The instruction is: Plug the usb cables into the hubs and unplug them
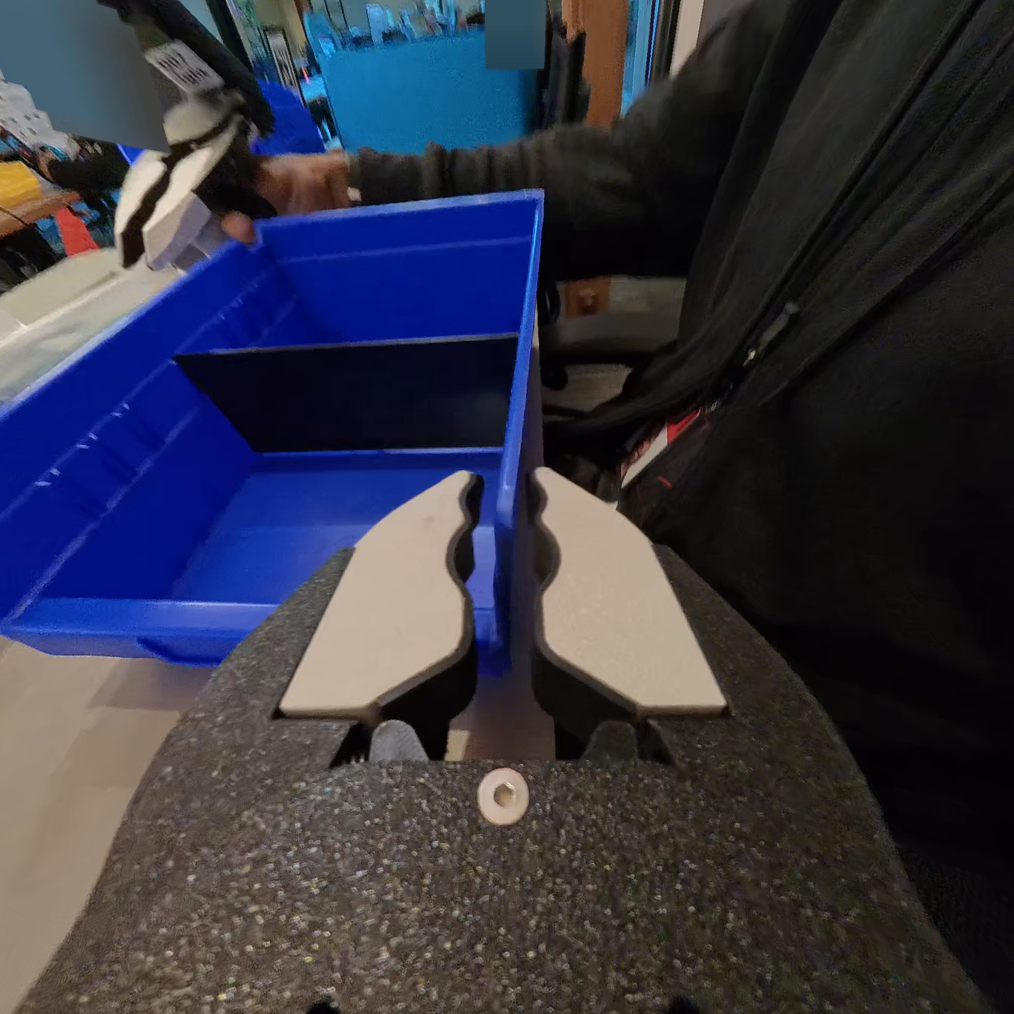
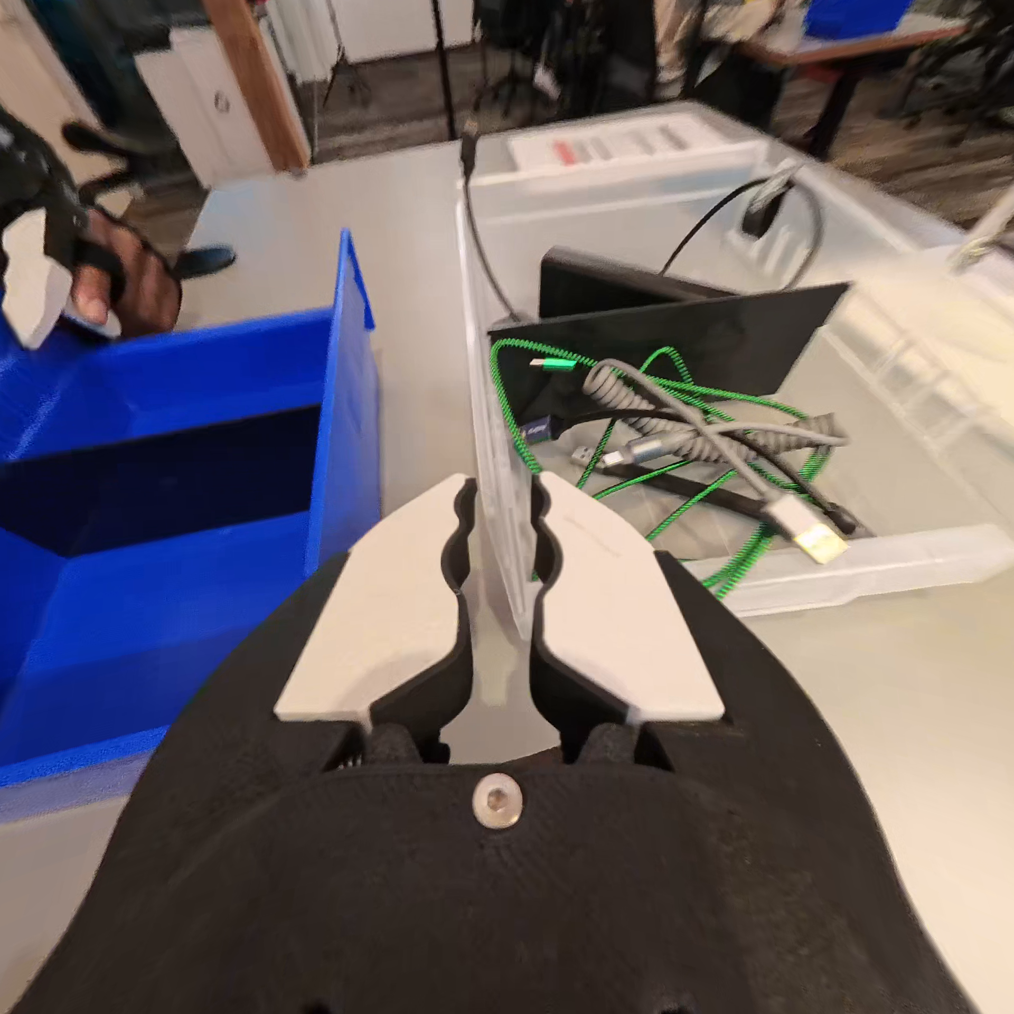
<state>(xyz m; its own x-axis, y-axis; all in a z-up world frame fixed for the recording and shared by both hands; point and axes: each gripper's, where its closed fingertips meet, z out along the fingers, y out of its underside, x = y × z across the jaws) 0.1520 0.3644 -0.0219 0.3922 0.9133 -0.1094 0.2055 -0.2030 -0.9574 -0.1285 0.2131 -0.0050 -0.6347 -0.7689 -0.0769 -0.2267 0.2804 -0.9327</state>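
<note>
My left gripper [image 1: 503, 480] straddles the right wall of an empty blue bin [image 1: 164, 554] and is closed on it. My right gripper [image 2: 503, 485] is closed on the left wall of a clear plastic bin [image 2: 494, 428]. In that bin lie a green braided cable [image 2: 735, 483], a grey coiled cable [image 2: 708, 433] with a USB plug [image 2: 812, 535], and a black hub [image 2: 620, 285] behind a black divider [image 2: 713, 345]. No cable is held.
The blue bin [image 2: 181, 548] stands left of the clear bin on a pale table [image 2: 823, 741]. It has a black divider [image 1: 356, 395]. The person's dark jacket [image 1: 850, 439] fills the right of the left wrist view. The right gripper [image 1: 159, 203] and the left gripper [image 2: 33, 280] show in each other's views. Some 30 centimeters of space lies between my two pairs of fingers.
</note>
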